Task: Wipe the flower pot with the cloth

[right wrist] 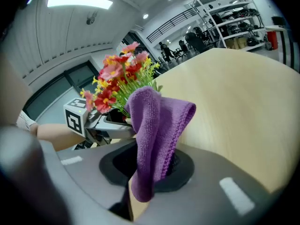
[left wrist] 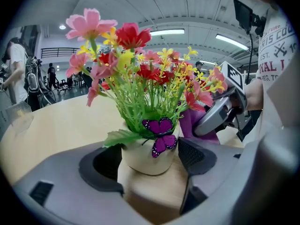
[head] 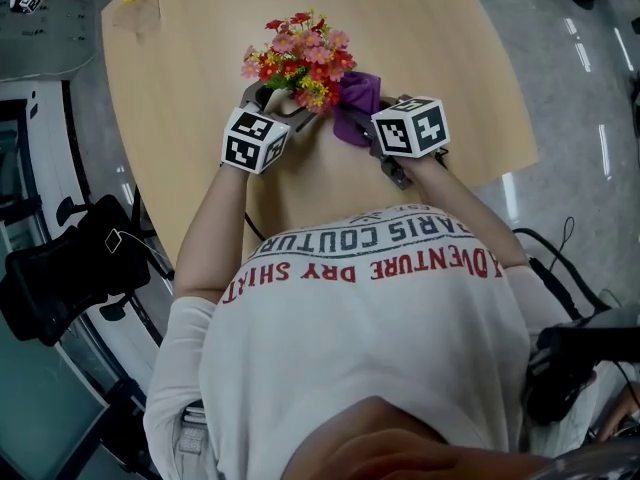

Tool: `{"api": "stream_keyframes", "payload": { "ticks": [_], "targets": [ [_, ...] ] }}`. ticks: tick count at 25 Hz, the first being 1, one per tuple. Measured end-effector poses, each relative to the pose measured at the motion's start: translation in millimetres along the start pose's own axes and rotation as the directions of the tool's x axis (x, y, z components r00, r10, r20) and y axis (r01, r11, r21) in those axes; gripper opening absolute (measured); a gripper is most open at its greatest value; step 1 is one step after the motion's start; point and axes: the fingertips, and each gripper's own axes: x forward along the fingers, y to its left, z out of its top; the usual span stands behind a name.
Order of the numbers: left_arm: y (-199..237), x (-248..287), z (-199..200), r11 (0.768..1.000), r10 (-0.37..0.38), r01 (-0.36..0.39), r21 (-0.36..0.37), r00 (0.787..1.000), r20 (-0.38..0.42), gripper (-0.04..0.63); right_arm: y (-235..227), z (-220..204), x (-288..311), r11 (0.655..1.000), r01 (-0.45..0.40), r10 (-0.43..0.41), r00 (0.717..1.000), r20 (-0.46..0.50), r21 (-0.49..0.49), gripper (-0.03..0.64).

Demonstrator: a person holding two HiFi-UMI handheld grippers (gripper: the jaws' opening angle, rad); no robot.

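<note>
— What is standing where?
— The table (head: 400, 38) is bearing the pot (left wrist: 140, 156) near the person's edge, and the left gripper (left wrist: 152, 161) is clamping the pot's sides.
— And the cloth (right wrist: 157, 121)?
— It is hanging folded just beside the flowers (right wrist: 119, 81); the right gripper (right wrist: 150, 165) is pinching it tight.

place: lab hall | evidence: metal shelving (right wrist: 227, 8); ceiling strip lights (left wrist: 167, 32); mezzanine railing (right wrist: 171, 21); workshop-style open floor
</note>
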Motion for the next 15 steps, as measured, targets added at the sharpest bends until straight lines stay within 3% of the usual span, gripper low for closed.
{"api": "stream_keyframes", "payload": {
  "ticks": [7, 15],
  "targets": [
    [0, 0, -2, 1.0, 0.0, 0.0, 0.002, 1.0, 0.0, 0.382, -4, 43, -39, 0.997, -0.049, 0.039, 0.989, 0.146, 0.065, 0.044],
    [0, -2, 0, 1.0, -0.006, 0.006, 0.003, 1.0, 0.005, 0.382, -14, 66, -23, 0.987, -0.099, 0.082, 0.988, 0.133, 0.126, 0.044]
  ]
}}
